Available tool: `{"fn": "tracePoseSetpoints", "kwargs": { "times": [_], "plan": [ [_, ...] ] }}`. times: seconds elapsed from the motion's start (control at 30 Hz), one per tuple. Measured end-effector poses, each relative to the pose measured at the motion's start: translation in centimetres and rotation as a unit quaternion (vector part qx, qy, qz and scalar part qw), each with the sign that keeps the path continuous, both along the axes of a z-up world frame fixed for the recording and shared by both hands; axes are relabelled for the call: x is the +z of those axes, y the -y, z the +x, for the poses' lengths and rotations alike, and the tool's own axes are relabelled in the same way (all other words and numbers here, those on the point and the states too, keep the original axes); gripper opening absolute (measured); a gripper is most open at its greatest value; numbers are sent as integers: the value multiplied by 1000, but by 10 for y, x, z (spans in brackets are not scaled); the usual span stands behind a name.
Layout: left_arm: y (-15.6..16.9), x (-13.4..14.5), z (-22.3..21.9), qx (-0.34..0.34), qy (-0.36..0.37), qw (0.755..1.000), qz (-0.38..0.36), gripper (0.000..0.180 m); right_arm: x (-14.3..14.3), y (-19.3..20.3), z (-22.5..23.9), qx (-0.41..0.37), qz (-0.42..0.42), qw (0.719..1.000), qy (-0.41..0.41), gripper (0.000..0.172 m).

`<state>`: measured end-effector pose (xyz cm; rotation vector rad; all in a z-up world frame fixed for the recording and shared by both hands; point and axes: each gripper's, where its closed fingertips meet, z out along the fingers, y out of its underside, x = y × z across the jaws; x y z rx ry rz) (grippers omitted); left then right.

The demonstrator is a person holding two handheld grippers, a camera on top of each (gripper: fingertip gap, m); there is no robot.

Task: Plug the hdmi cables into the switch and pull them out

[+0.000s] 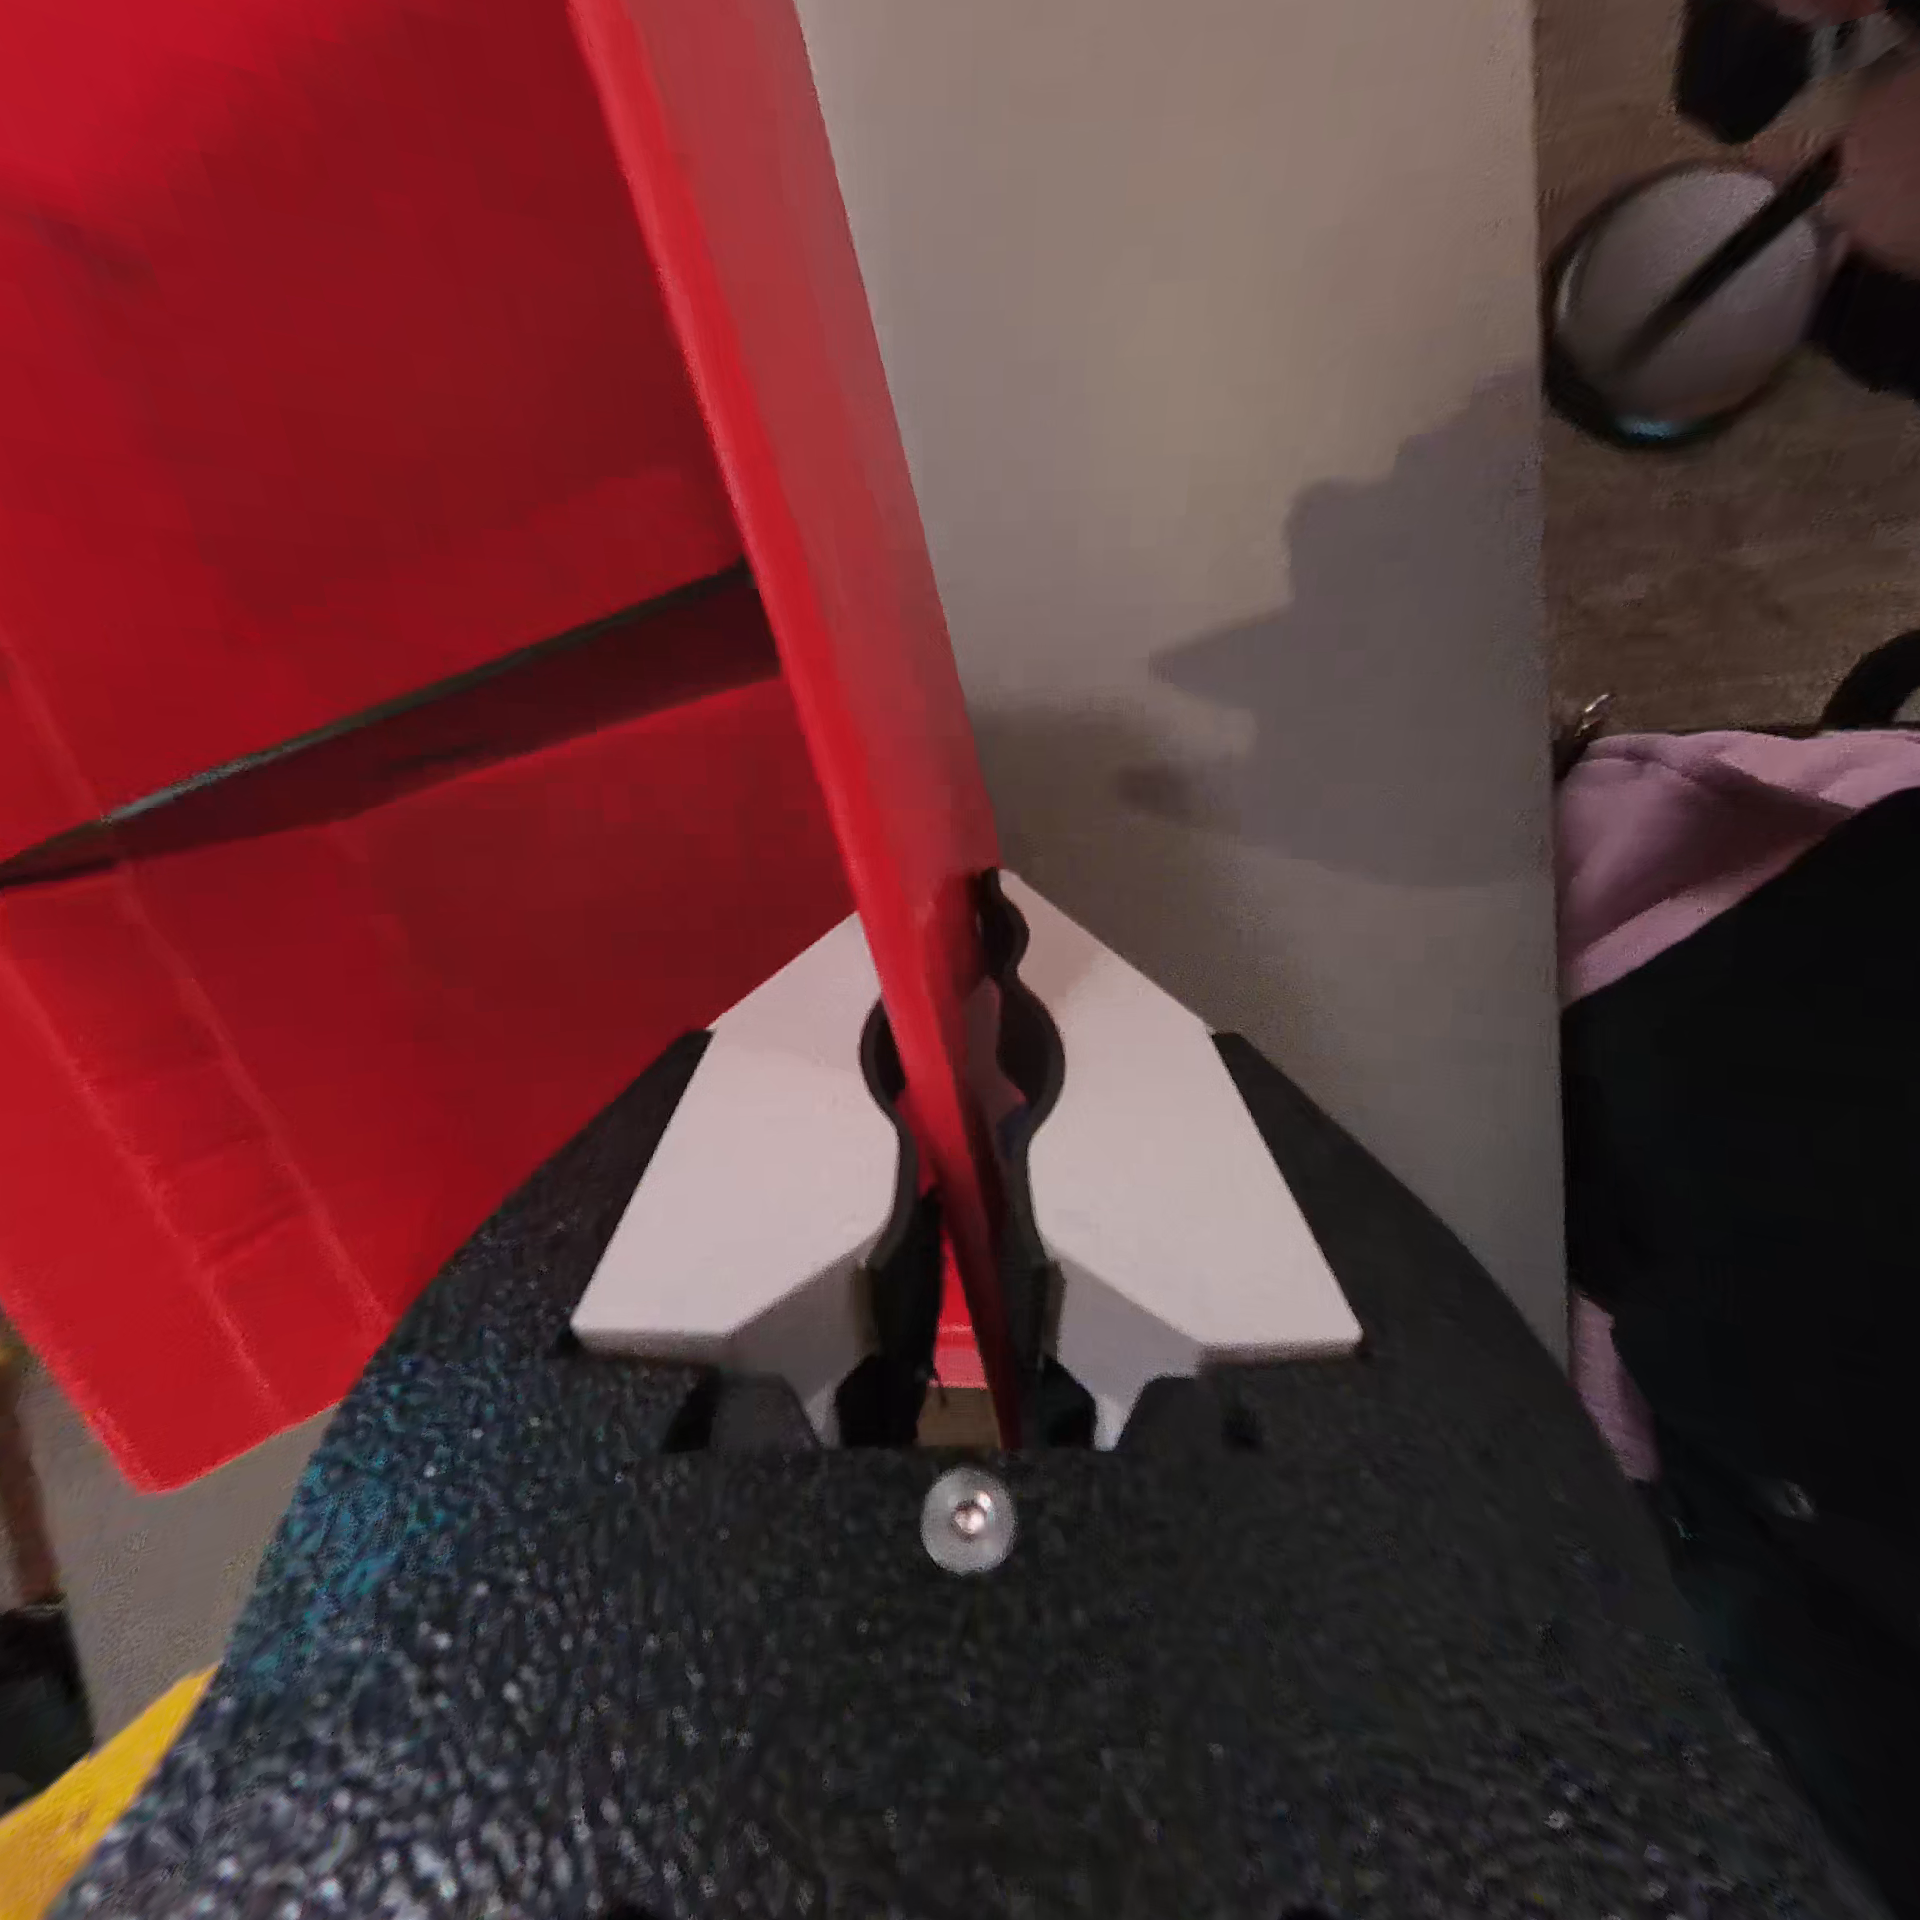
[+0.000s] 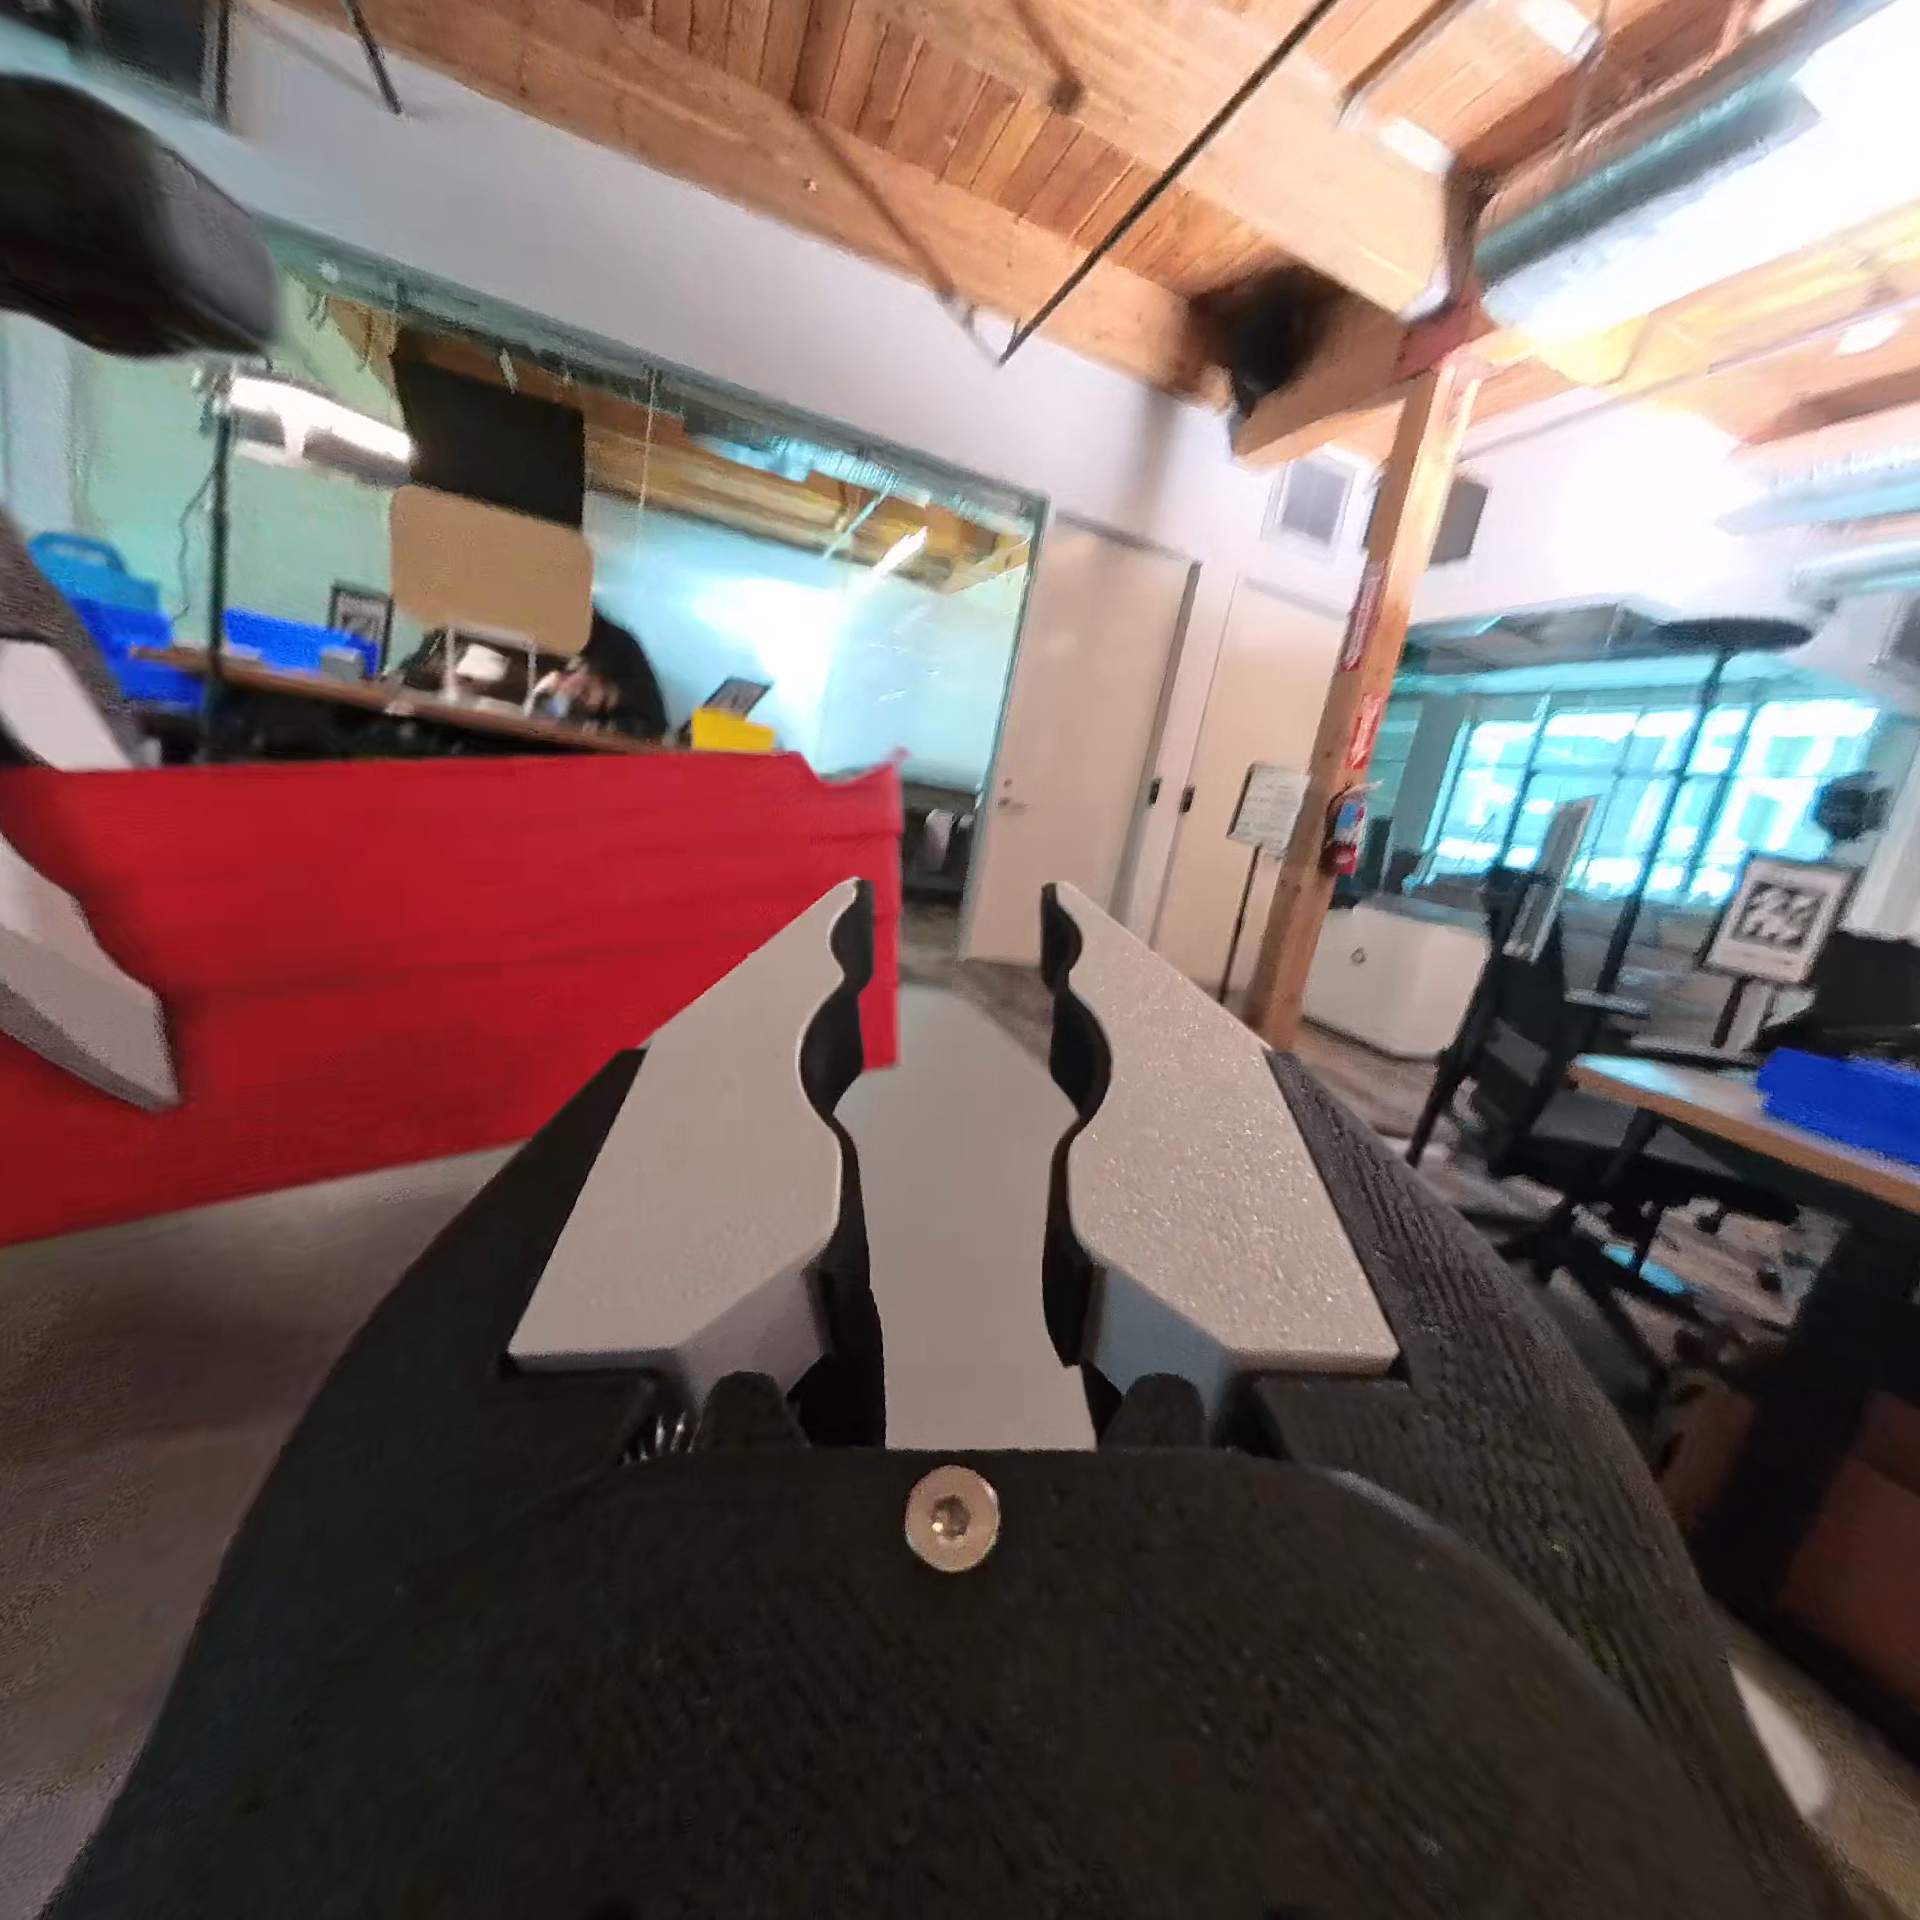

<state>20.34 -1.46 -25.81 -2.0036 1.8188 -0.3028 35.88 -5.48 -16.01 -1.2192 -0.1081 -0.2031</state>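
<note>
In the left wrist view my left gripper (image 1: 982, 935) is shut on the thin wall of a red plastic bin (image 1: 364, 520). The wall runs between both pads down to the gripper's base. A dark stripe (image 1: 416, 727) crosses the bin's inside; I cannot tell what it is. In the right wrist view the same red bin (image 2: 416, 935) stands on the left, with a white finger of the left gripper (image 2: 73, 987) at its near end. My right gripper (image 2: 951, 914) is open and empty over the white table (image 2: 966, 1195), just right of the bin's corner. No HDMI cable or switch shows.
The white table's edge (image 1: 1538, 623) runs along the right, with carpet, a round grey object (image 1: 1683, 301) and purple cloth (image 1: 1714, 831) beyond it. Farther off are a black office chair (image 2: 1558, 1091), a desk with a blue bin (image 2: 1839, 1101), a wooden post (image 2: 1351, 779) and a person at a desk (image 2: 613, 665). My hands' fingertips stand some 20 cm from each other.
</note>
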Motion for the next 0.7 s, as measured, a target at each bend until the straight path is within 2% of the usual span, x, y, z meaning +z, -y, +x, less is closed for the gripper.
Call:
{"fn": "tracePoseSetpoints", "kwargs": {
  "times": [0.07, 0.17, 0.23, 0.3, 0.37, 0.43, 0.47, 0.5, 0.6, 0.7],
  "plan": [
    [2, -28, 11, 6, -26, 999, -27, 6, -21, -14, -5, 16, -47, 999, -6, 37],
    [-7, -63, 13, -7, -102, 994, 34, 5, -35, -24, -14, 31, -70, 997, -1, 38],
    [-14, -75, 17, 5, -104, 993, 61, 5, -41, -28, -16, 31, -81, 996, 6, 38],
    [-25, -59, 22, 25, -70, 990, 118, 22, -45, -30, -16, 29, -84, 996, 2, 39],
    [-28, -29, 26, 42, 5, 984, 173, 21, -50, -32, -18, 21, -79, 997, 2, 46],
    [-26, 8, 15, 57, 82, 965, 241, 32, -57, -35, -25, 20, -88, 996, 15, 63],
    [-23, 26, 3, 69, 117, 952, 273, 28, -59, -37, -31, 22, -94, 995, 20, 72],
    [-19, 45, -14, 78, 151, 937, 306, 31, -61, -39, -38, 26, -101, 994, 21, 86],
    [0, 86, -85, 130, 237, 884, 381, 41, -65, -43, -66, 41, -112, 993, 21, 111],
    [19, 103, -187, 242, 273, 819, 442, 57, -66, -40, -101, 60, -119, 990, 38, 130]
  ]
}}
